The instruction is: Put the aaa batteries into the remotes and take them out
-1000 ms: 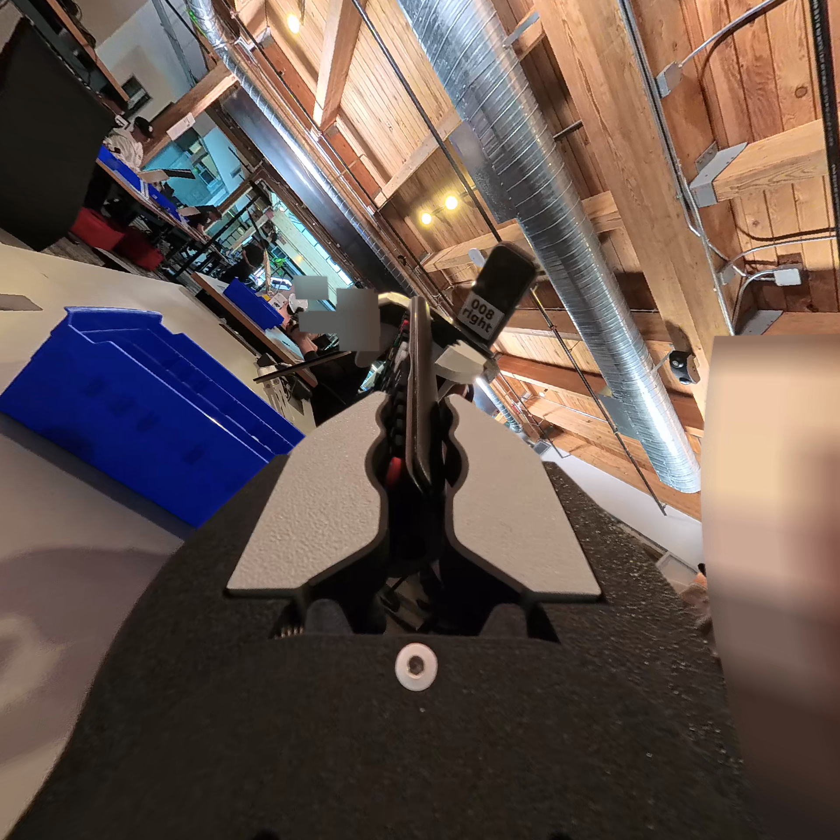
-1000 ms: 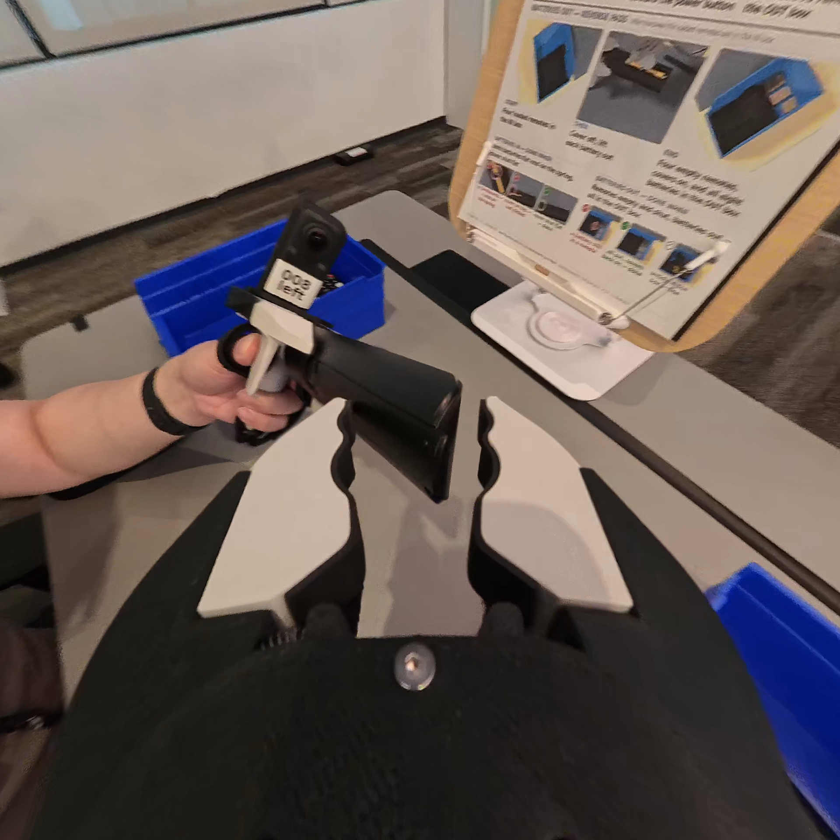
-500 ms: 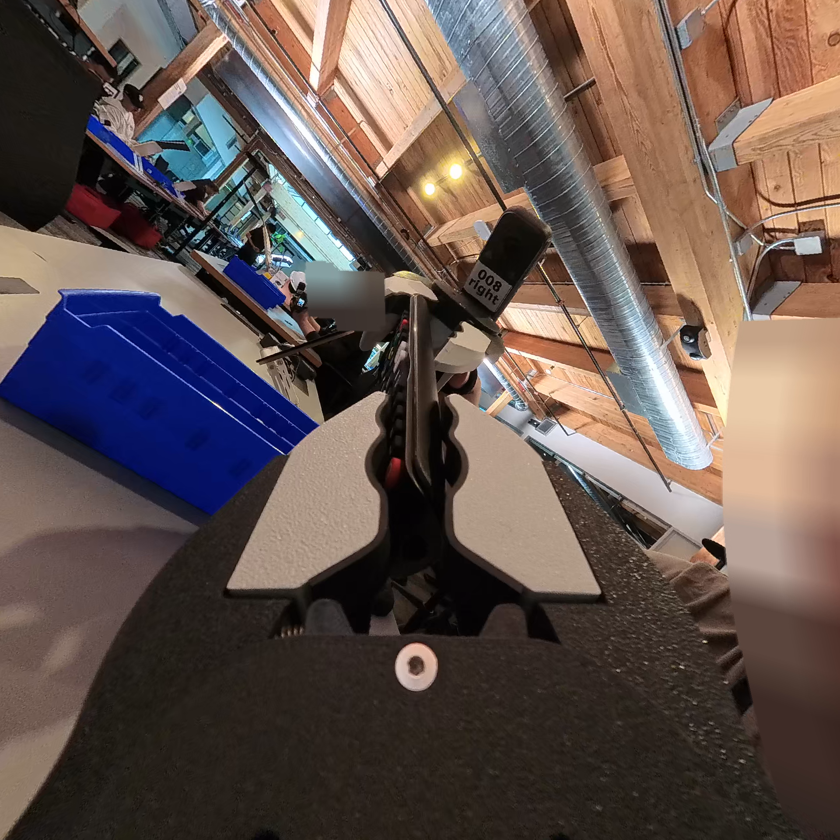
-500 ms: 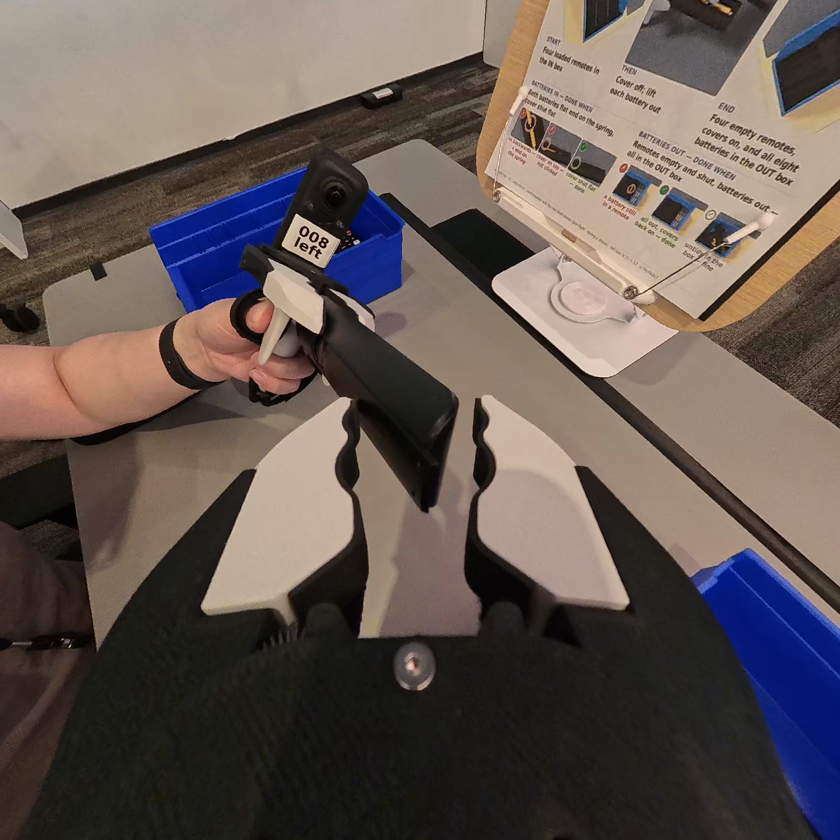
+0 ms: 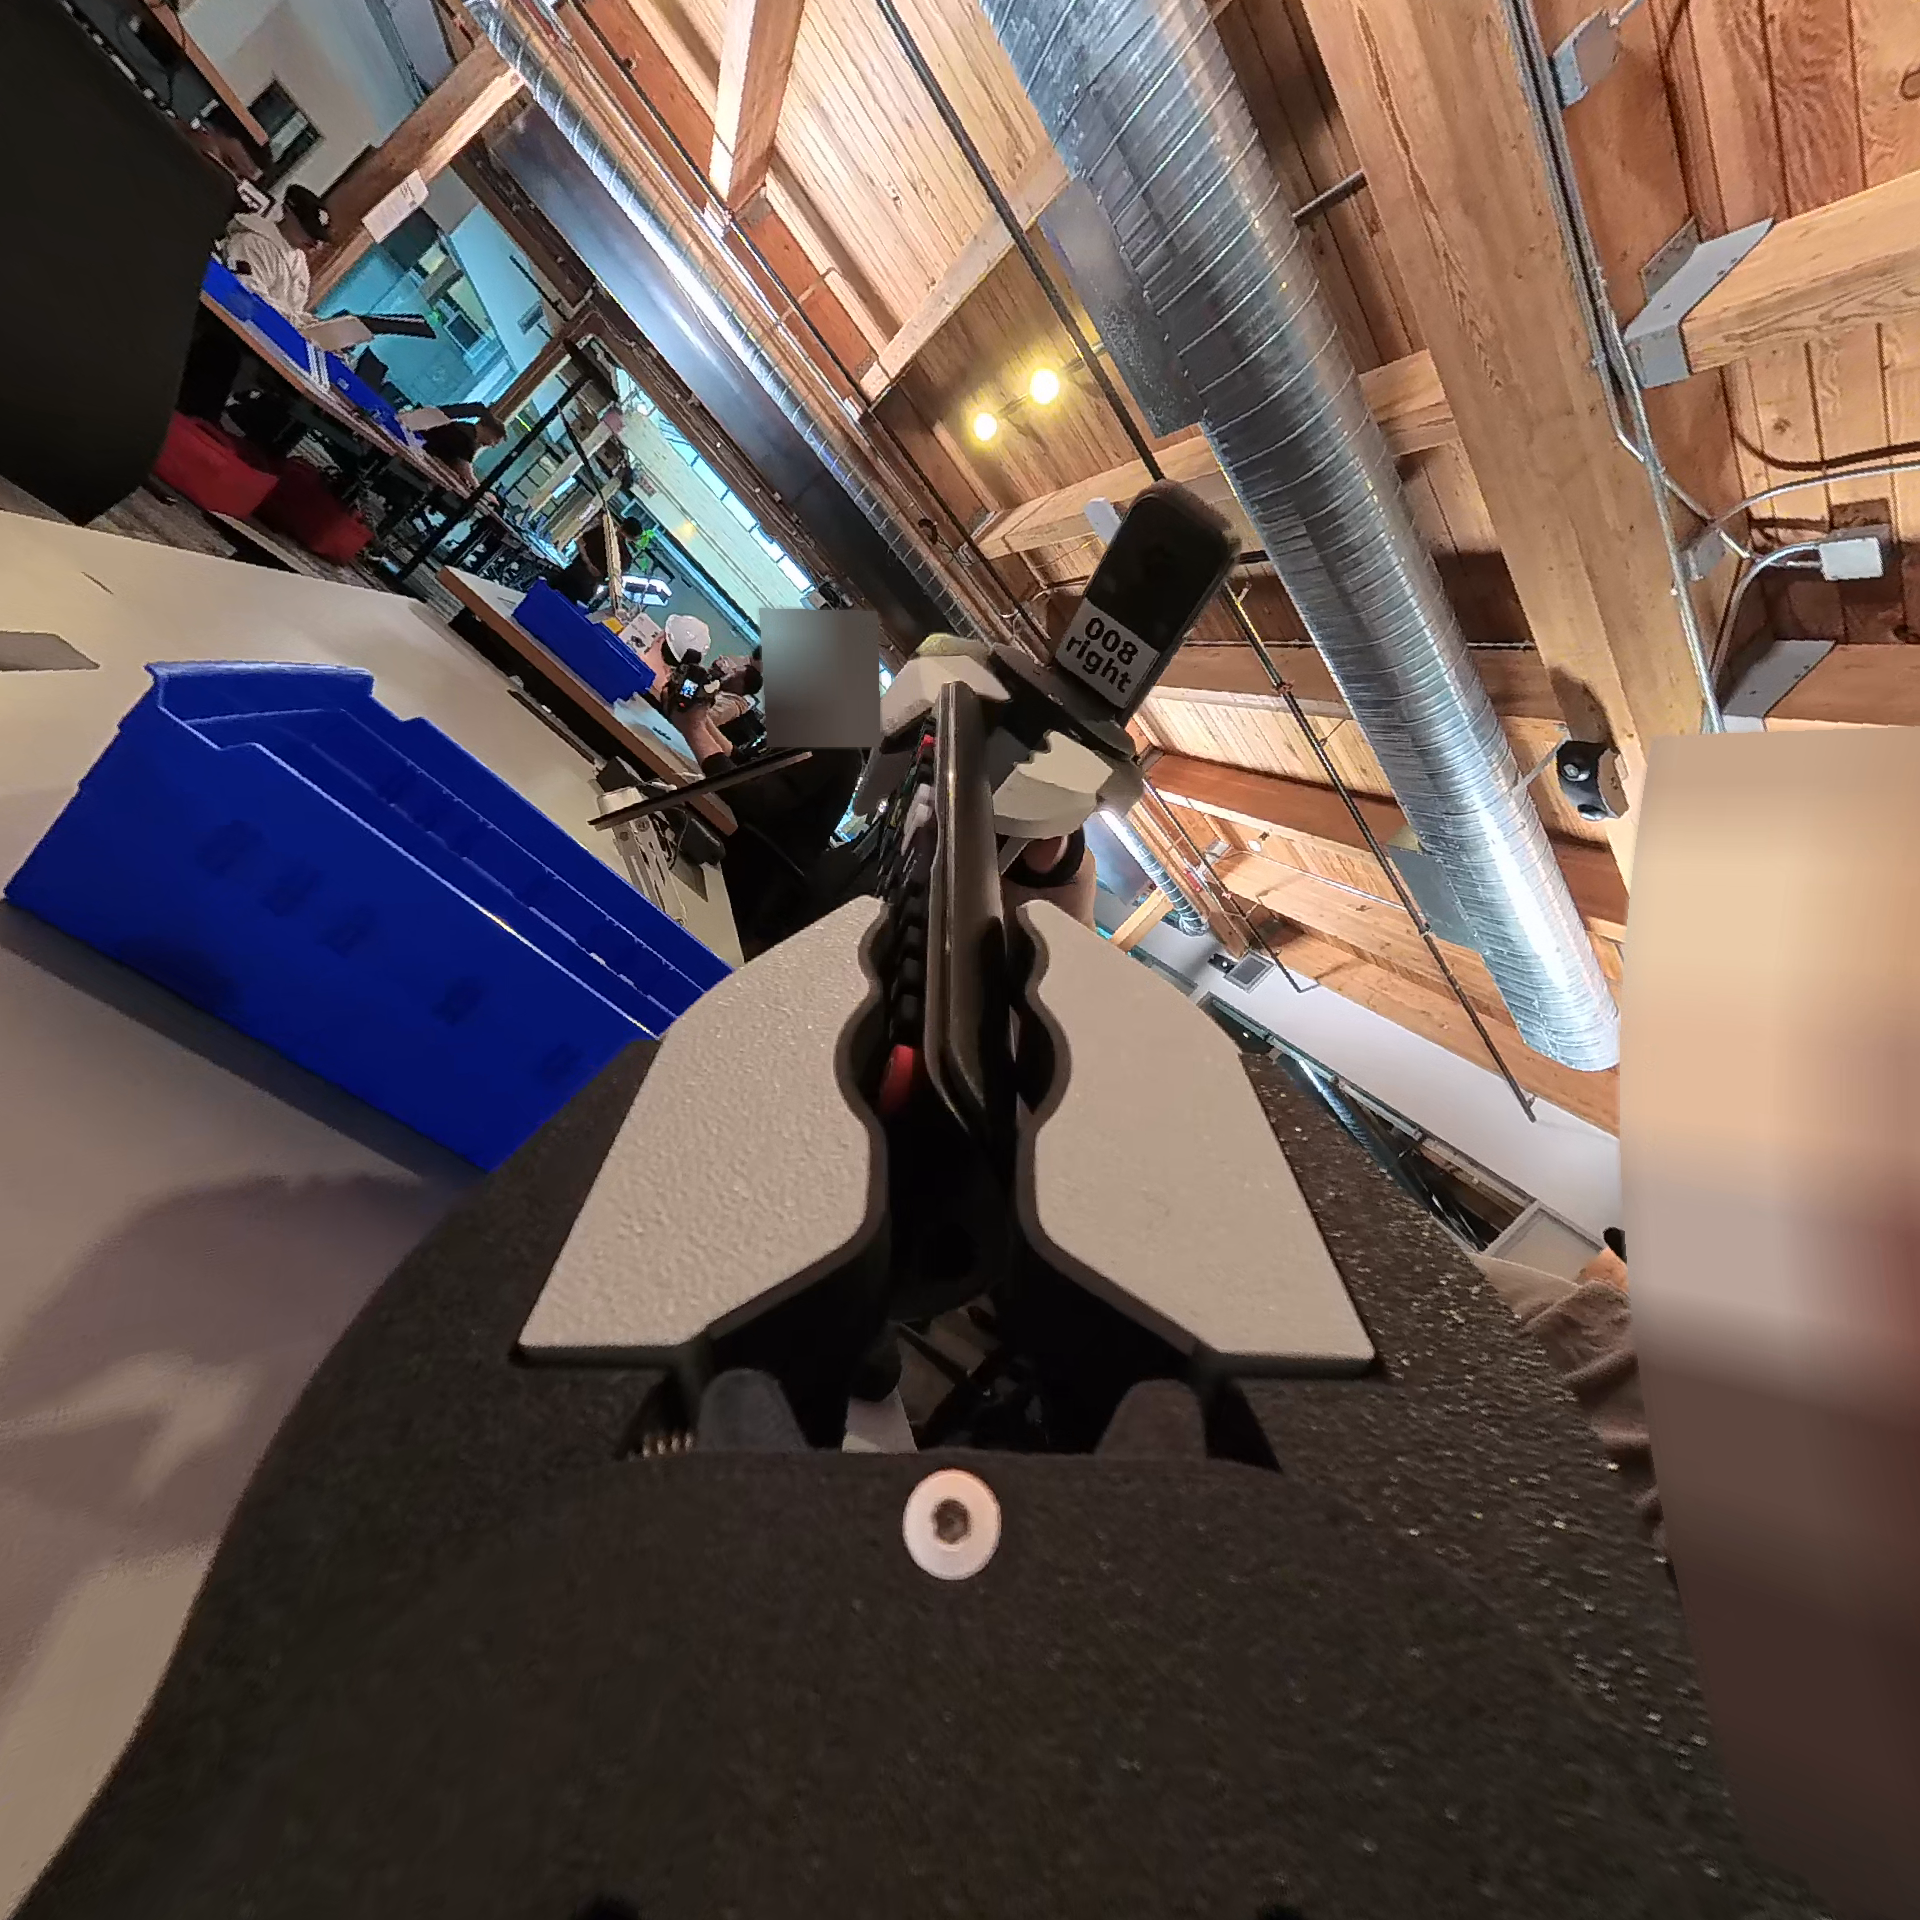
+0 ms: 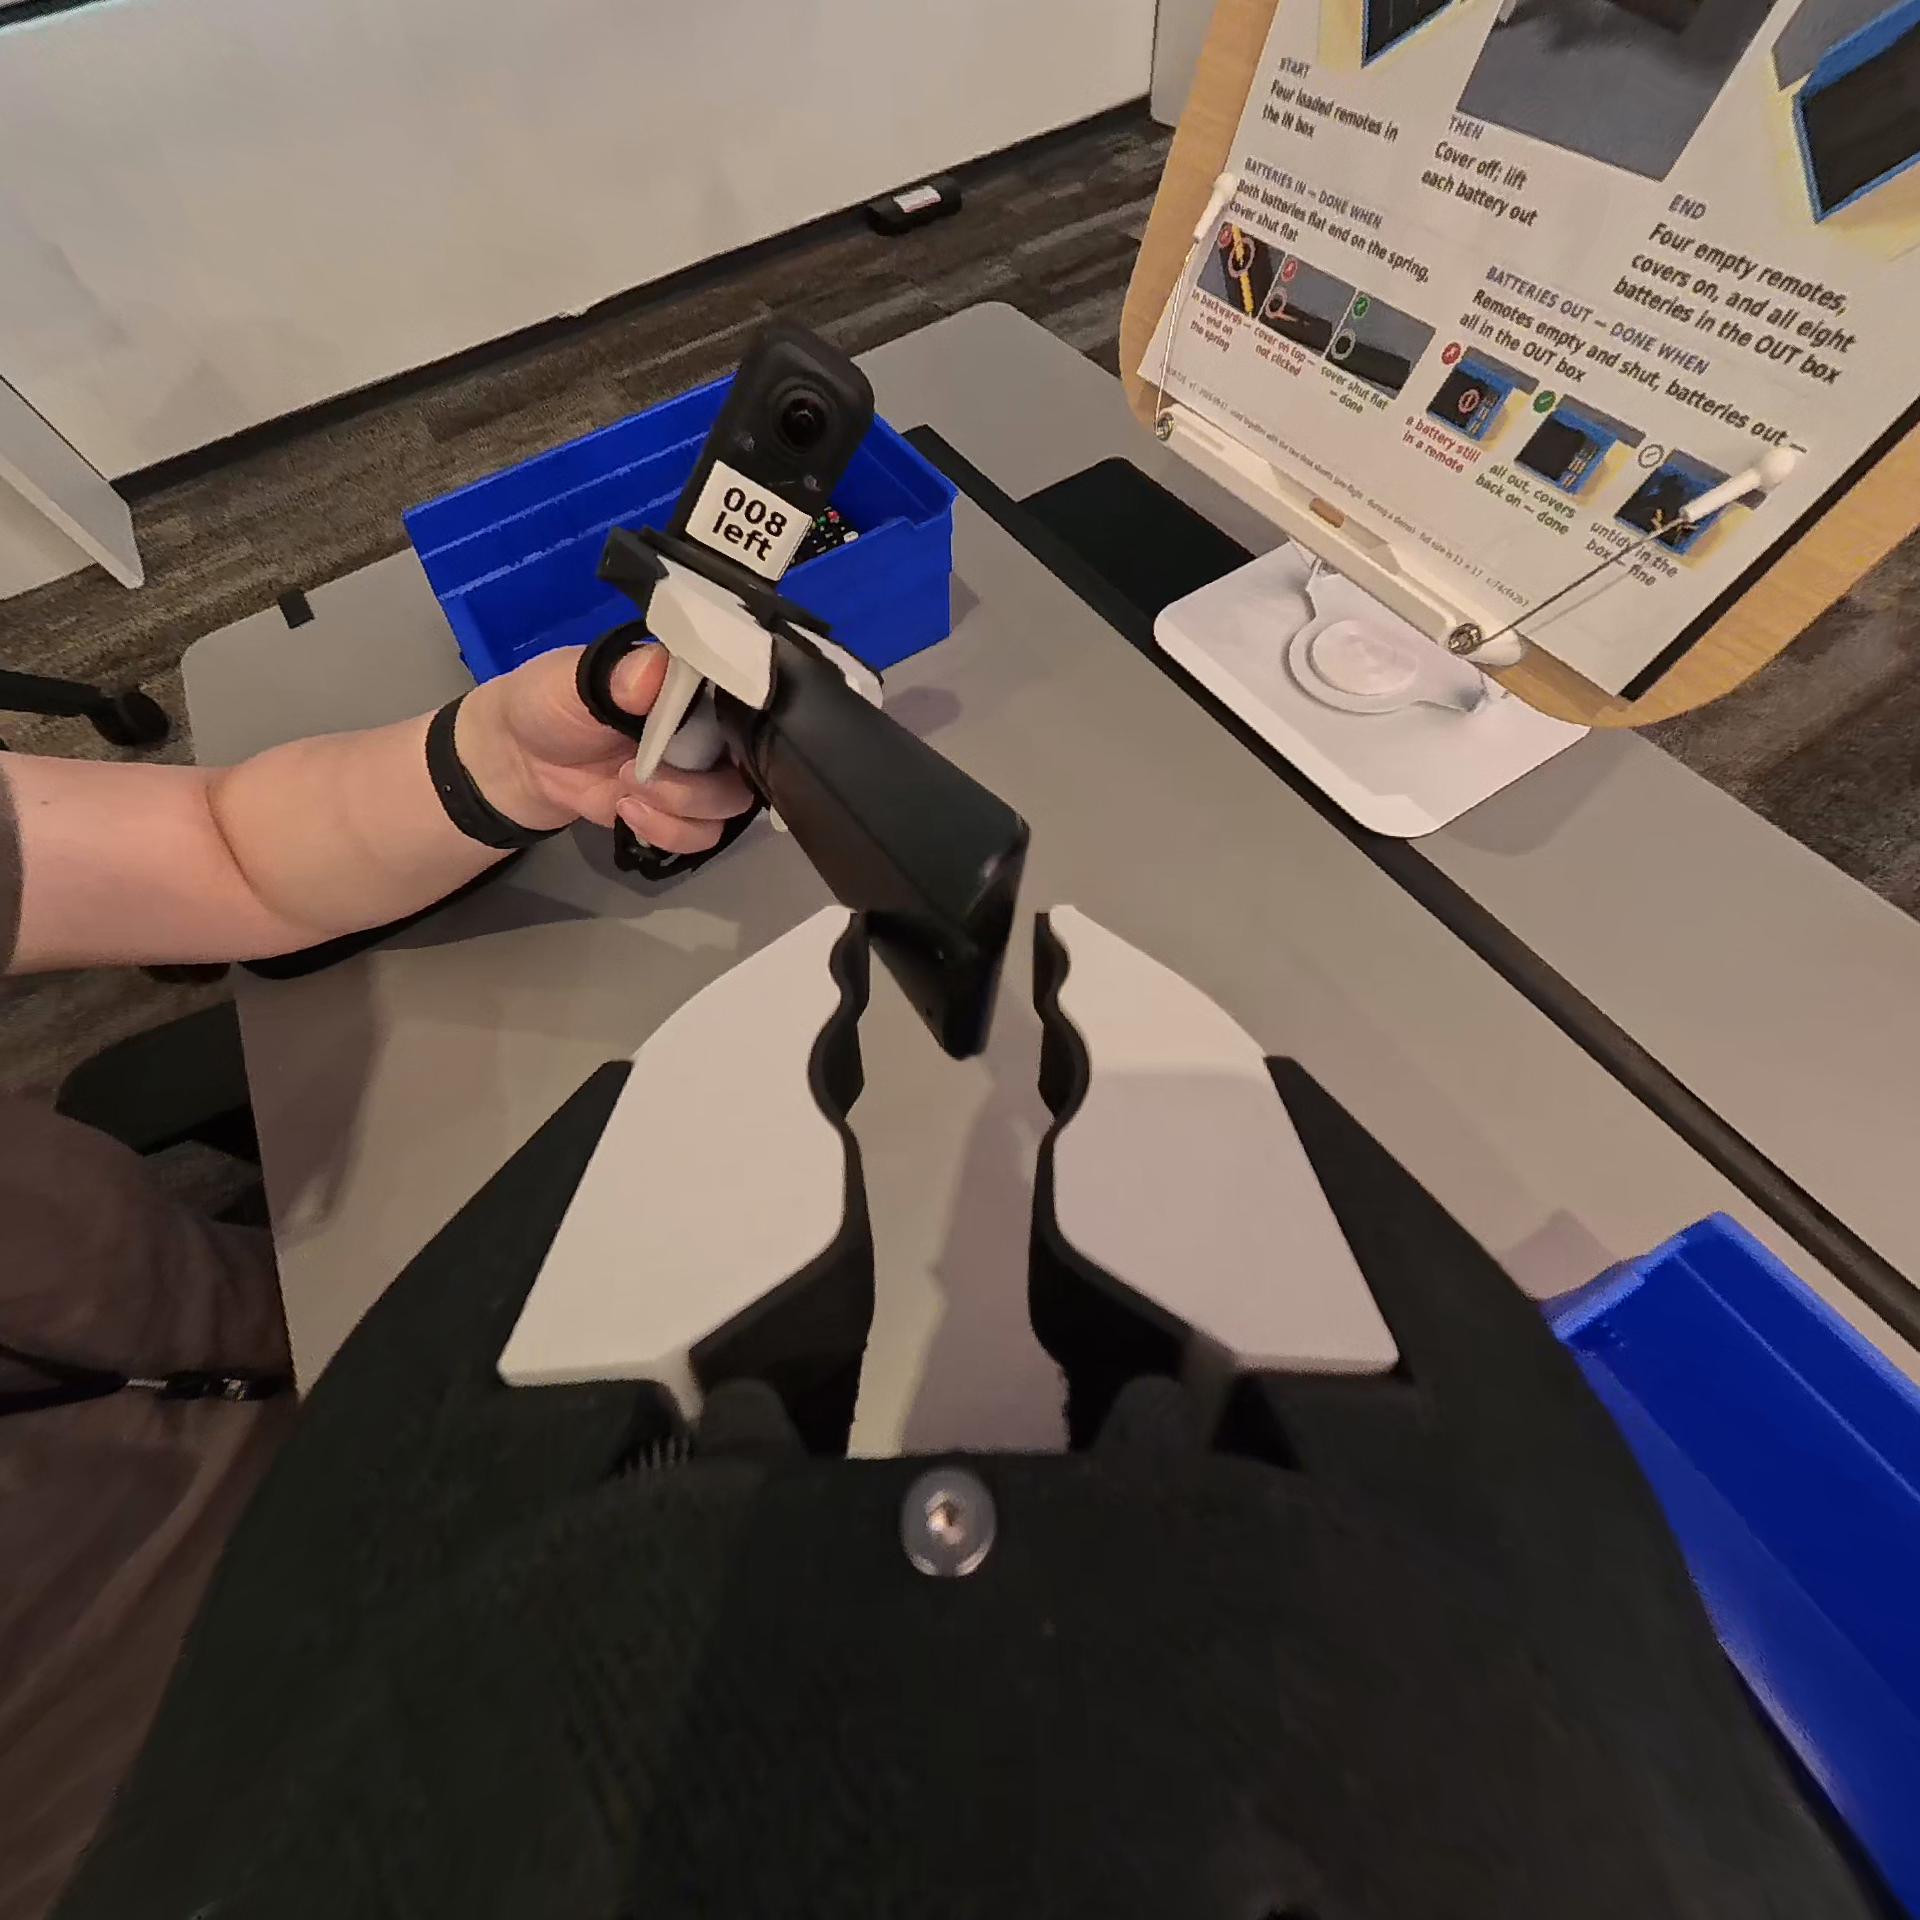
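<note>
The remote [image 6: 914, 873] is being clenched in the left claw [image 5: 940, 997], lifted clear of the counter [image 6: 1195, 831] over its middle. Since a second ago its free end is being brought closer between the fingers of the right claw [image 6: 940, 997], which is being held released and is not touching it yet. A handover or cover pull is probably being set up. Counted: one remote held, two blue bins [image 6: 665, 540] [image 6: 1766, 1455], more remotes glimpsed inside the far-left bin, no batteries seen.

Can't see remote [image 6: 914, 883] button face from rt wrist view. Far bin [image 6: 582, 561] contents half hidden behind left gripper [image 6: 831, 748]. Near bin [image 6: 1766, 1475] cut by frame edge.
</note>
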A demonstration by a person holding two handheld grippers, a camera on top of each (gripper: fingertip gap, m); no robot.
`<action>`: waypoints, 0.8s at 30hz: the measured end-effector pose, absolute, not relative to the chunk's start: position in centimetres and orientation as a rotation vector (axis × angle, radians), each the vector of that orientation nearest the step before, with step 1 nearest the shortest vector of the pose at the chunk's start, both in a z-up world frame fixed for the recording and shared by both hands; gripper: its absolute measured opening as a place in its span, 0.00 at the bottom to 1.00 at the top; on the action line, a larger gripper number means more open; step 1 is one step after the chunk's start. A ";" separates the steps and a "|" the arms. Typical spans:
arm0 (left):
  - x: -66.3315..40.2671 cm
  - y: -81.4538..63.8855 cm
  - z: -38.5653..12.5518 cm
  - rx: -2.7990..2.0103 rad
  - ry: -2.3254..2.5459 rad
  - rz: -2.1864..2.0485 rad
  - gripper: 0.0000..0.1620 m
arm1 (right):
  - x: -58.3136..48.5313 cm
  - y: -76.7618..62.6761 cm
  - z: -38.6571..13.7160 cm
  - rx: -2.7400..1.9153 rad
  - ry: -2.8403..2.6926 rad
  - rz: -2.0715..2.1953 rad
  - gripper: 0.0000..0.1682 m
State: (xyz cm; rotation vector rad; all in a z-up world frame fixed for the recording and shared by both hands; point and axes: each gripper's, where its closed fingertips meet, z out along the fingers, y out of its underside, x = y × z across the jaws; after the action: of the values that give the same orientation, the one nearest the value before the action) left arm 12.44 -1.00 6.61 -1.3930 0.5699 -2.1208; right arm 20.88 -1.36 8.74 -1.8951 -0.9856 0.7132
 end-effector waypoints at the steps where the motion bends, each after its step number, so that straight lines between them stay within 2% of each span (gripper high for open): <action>1: 12.4 -0.9 6.7 -1.390 0.566 -2.121 0.12 | 21.2 -1.3 8.7 -1.900 -0.981 0.707 0.19; 3: 12.2 -0.9 6.8 -1.384 0.559 -2.127 0.12 | 21.7 -1.4 8.9 -1.897 -0.971 0.710 0.18; 7: 12.3 -1.0 6.9 -1.380 0.568 -2.140 0.12 | 21.8 -2.0 9.2 -1.878 -0.984 0.752 0.10; 16: 12.2 -0.8 6.7 -1.381 0.545 -2.142 0.12 | 22.2 -1.8 10.0 -1.847 -0.928 0.706 0.14; 20: 12.1 -0.2 6.7 -1.381 0.491 -2.112 0.12 | 22.0 -1.2 11.4 -1.812 -0.782 0.732 0.34; 24: 12.2 -0.1 6.5 -1.392 0.462 -2.100 0.12 | 20.9 0.0 10.1 -1.851 -0.681 0.647 0.53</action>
State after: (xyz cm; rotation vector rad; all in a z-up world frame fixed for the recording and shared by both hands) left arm 12.24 -0.05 6.49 -1.3920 0.4625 -2.1004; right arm 20.87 -0.05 10.11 -1.8506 -0.6810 0.6468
